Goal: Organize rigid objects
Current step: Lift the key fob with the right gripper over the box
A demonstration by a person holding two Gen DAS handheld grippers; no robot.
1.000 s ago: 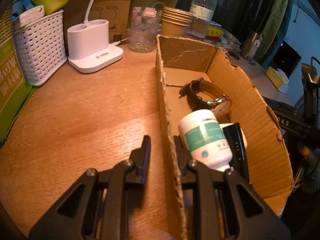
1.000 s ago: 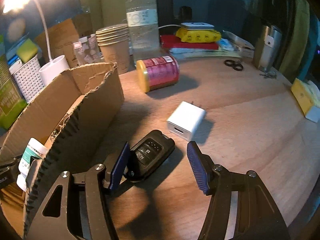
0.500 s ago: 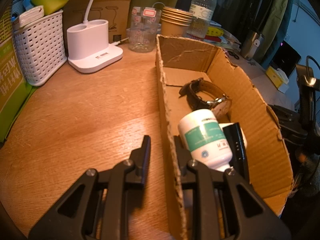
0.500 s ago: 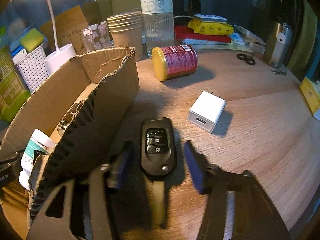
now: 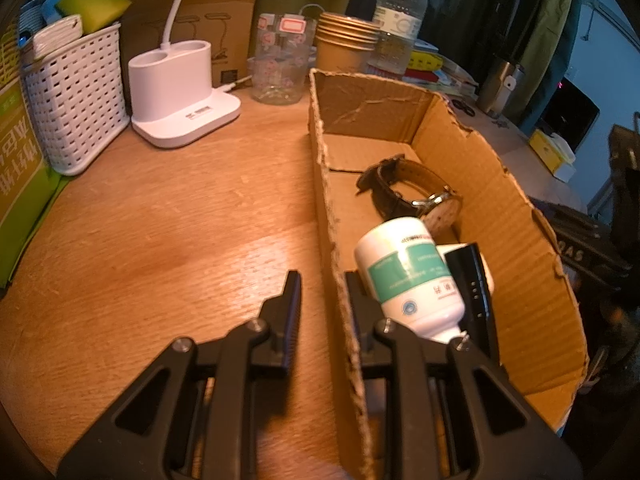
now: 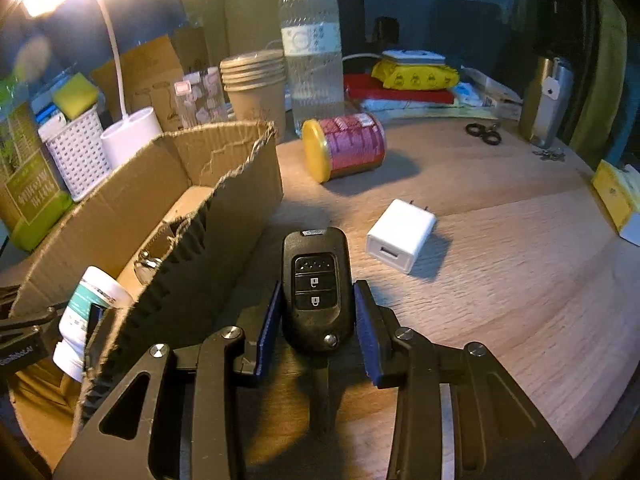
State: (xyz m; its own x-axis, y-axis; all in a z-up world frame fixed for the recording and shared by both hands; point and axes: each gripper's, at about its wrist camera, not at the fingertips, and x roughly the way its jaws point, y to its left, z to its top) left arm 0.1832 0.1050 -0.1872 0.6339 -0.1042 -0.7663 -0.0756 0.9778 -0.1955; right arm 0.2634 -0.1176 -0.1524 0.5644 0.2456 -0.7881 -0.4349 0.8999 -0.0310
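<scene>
A cardboard box (image 5: 516,240) holds a white bottle with a green label (image 5: 412,276), a brown-strapped watch (image 5: 416,196) and a black object (image 5: 472,284). My left gripper (image 5: 324,300) is shut on the box's left wall (image 5: 340,304), one finger on each side. My right gripper (image 6: 316,312) is shut on a black car key fob (image 6: 316,280), just right of the box (image 6: 208,240). A white USB charger (image 6: 400,236) and a red can with a yellow lid (image 6: 344,150) lie on the table beyond.
A white basket (image 5: 76,96), a white lamp base (image 5: 180,96), a clear cup (image 5: 280,68), stacked paper cups (image 5: 344,48) and a water bottle (image 5: 400,20) line the back. Scissors (image 6: 484,134), a steel flask (image 6: 548,100) and a yellow box (image 6: 616,196) stand at the right.
My right gripper turned to line up with the key fob and closed on it. My left gripper and the box have not moved.
</scene>
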